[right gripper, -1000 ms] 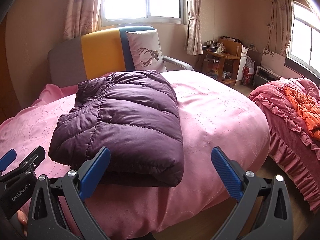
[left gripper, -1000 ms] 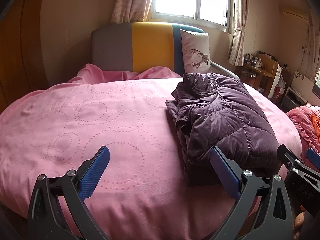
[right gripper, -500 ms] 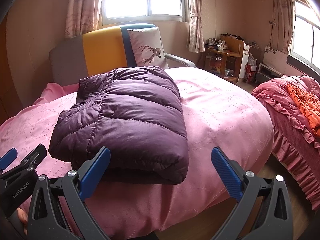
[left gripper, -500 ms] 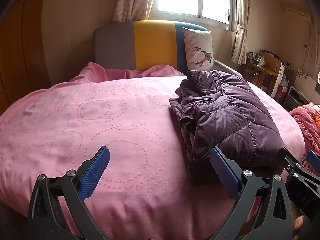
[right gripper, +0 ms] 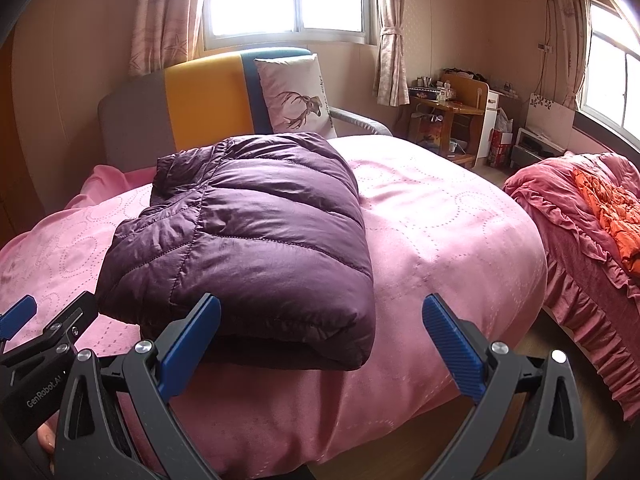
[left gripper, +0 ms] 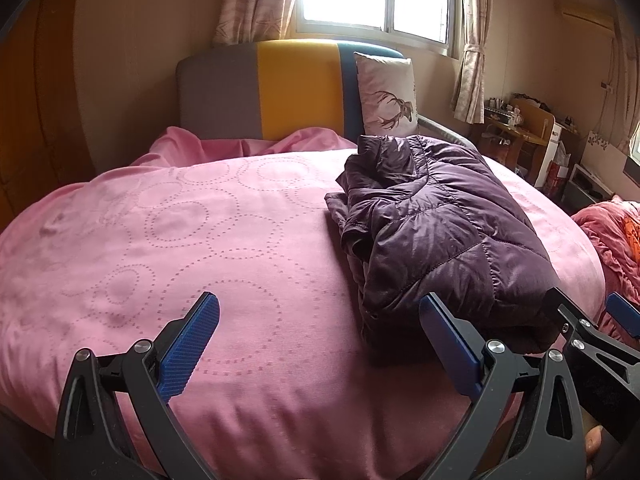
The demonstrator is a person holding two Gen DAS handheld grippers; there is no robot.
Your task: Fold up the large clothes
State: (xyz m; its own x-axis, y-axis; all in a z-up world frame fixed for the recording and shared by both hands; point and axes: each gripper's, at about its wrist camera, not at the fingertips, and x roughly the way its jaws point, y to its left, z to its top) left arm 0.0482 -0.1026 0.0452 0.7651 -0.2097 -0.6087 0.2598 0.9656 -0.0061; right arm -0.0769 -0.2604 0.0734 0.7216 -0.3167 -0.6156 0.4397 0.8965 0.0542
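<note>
Seems nearly finished: purple down jacket [right gripper: 248, 232] folded into a thick bundle on the pink bed [right gripper: 440, 216], at 12 o'clock from the right gripper [right gripper: 320, 336]. Left gripper [left gripper: 320, 336] and right both released, grasping nothing. Perhaps only tidying of the rumpled collar left.

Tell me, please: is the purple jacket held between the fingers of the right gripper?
No. The right gripper is open and the folded purple jacket lies free on the pink bed.

Puffer jacket [right gripper: 256, 232]: quilted purple cloth, slight sheen. Bedspread [left gripper: 160, 240]: matt pink cloth, stitched dotted rings. Gripper pads [right gripper: 188, 344]: ribbed blue plastic on matt black frames. Headboard [left gripper: 280, 92]: matt woven upholstery.
</note>
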